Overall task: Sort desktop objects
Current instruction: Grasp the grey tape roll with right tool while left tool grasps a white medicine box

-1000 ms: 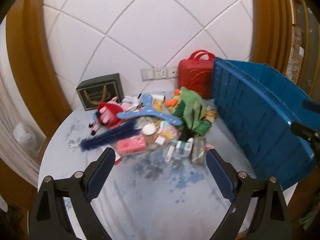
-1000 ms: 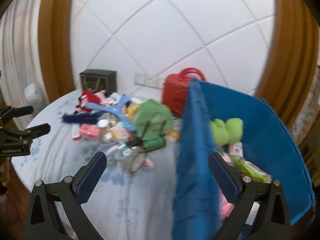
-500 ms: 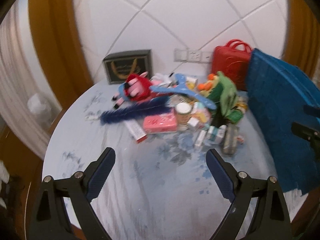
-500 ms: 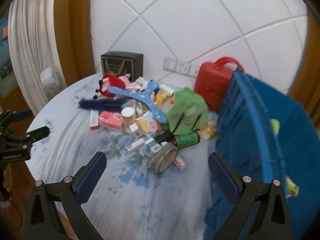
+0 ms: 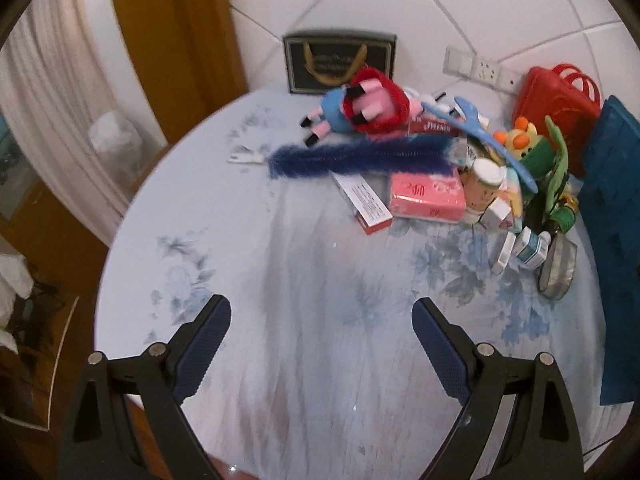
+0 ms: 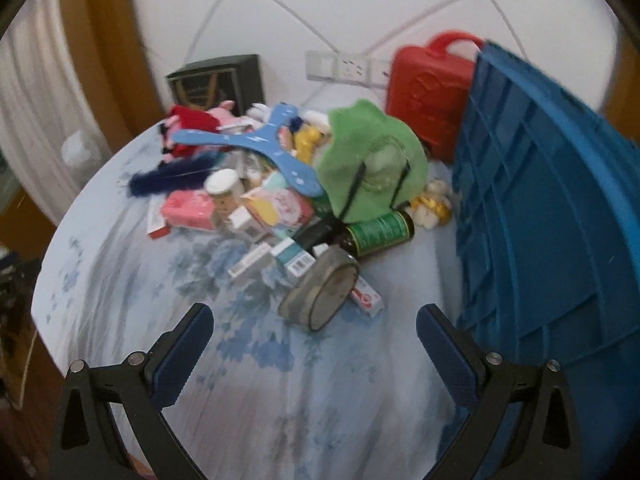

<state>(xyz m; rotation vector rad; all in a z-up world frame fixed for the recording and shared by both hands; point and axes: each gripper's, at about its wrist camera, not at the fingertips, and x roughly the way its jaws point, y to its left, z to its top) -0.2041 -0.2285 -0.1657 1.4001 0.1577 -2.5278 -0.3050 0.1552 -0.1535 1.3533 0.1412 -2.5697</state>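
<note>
Both views have swung left, off the crate (image 6: 540, 208). Left gripper (image 5: 320, 324) and right gripper (image 6: 314, 328) hover open and empty over the table (image 5: 280, 280), facing the pile (image 6: 280, 200); sorting continues.

The right gripper (image 6: 314, 326) hangs wide open above the table (image 6: 248, 380), empty. Just ahead lies a tape roll (image 6: 320, 294) fronting the heap; a blue crate (image 6: 552, 216) stands rightward.

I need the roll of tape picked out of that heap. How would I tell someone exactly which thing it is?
Start at the big blue crate on the right of the table. At the near edge of the heap, beside the crate, lies the roll of tape, just in front of a green-labelled bottle. It is the only grey ring among the small boxes.
</note>
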